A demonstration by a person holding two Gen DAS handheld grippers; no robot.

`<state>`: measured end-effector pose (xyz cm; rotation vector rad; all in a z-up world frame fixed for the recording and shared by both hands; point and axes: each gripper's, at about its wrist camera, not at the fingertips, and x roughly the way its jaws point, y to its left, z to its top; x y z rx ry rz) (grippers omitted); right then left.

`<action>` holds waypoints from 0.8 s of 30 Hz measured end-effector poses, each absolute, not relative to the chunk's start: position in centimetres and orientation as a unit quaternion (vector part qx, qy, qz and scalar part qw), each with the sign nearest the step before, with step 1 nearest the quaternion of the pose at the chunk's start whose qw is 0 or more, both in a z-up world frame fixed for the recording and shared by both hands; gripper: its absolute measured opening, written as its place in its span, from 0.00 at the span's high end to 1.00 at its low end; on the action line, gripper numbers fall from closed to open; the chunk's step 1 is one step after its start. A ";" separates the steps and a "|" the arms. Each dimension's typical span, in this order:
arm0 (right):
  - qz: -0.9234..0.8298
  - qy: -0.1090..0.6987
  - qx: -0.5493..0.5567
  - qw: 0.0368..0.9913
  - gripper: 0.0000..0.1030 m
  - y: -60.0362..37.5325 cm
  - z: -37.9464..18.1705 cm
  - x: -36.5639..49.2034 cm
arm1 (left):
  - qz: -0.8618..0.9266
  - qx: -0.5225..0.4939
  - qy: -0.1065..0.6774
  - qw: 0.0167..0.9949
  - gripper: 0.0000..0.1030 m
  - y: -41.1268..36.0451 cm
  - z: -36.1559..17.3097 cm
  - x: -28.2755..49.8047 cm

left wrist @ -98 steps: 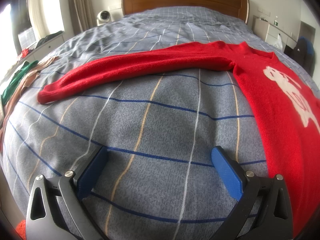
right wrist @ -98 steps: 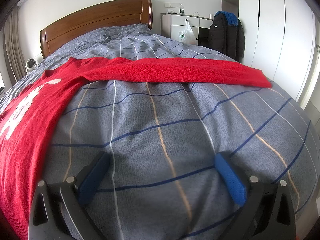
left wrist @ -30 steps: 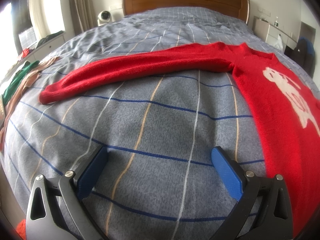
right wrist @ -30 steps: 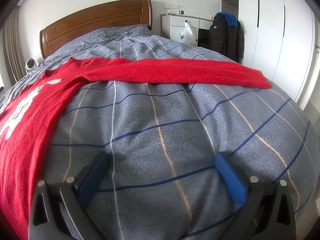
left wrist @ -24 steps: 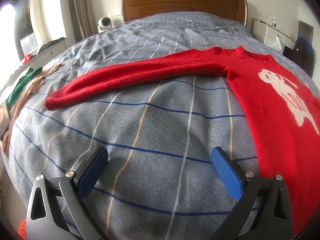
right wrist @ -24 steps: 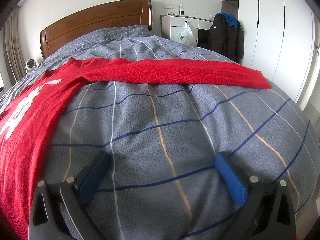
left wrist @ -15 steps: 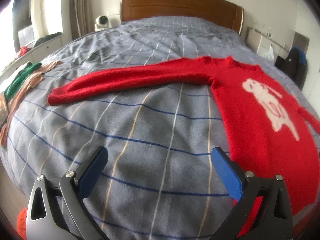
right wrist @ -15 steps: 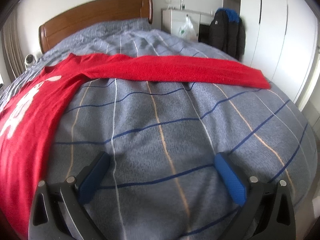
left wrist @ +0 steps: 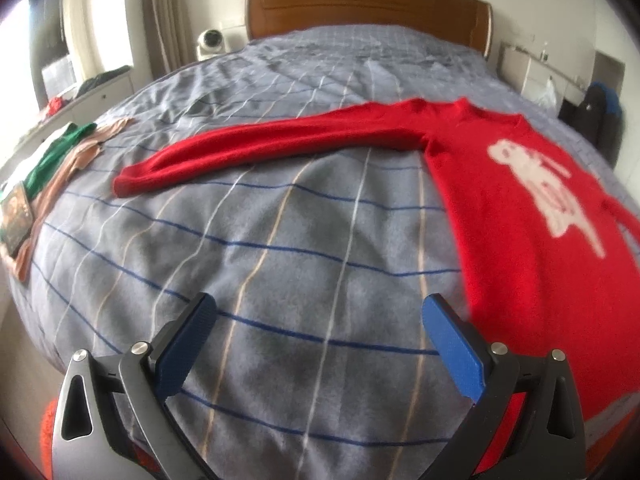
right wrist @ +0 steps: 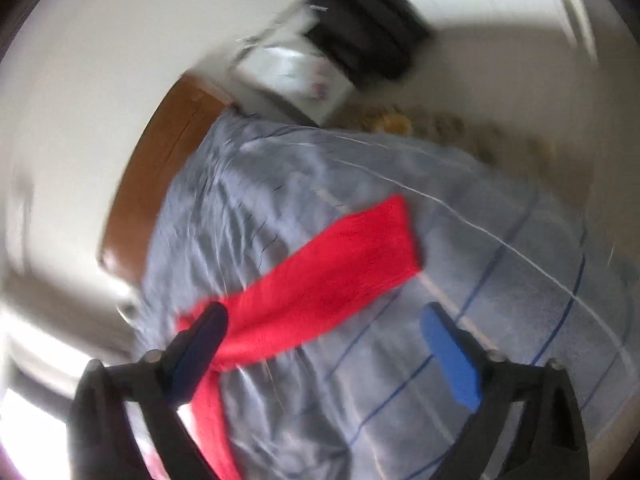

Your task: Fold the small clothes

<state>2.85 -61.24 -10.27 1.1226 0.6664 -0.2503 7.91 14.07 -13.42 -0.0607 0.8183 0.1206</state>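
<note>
Our red sweater (left wrist: 520, 216) lies flat on the bed (left wrist: 280, 240), right of frame. Both tools, left (left wrist: 320, 344) and right (right wrist: 324, 344), gape empty; we should pinch each sleeve cuff squarely.

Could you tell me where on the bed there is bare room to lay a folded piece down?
Bare quilt lies between the red sweater's sleeve, its body and the open left tool. The bed's left edge is crowded with a clothes pile.
</note>
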 end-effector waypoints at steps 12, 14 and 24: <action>-0.128 0.317 0.542 0.767 0.61 -62.7 -15.6 8.9 | 0.072 -0.025 0.413 0.908 0.00 14.5 -14.7 8.3; -0.145 0.335 0.529 0.766 0.96 -62.3 -15.9 9.4 | 0.073 -0.022 0.412 0.908 0.00 14.4 -14.7 8.3; 0.036 0.272 0.364 0.890 0.96 -49.8 2.1 17.7 | 0.066 -0.038 0.411 0.909 0.00 14.8 -14.8 9.1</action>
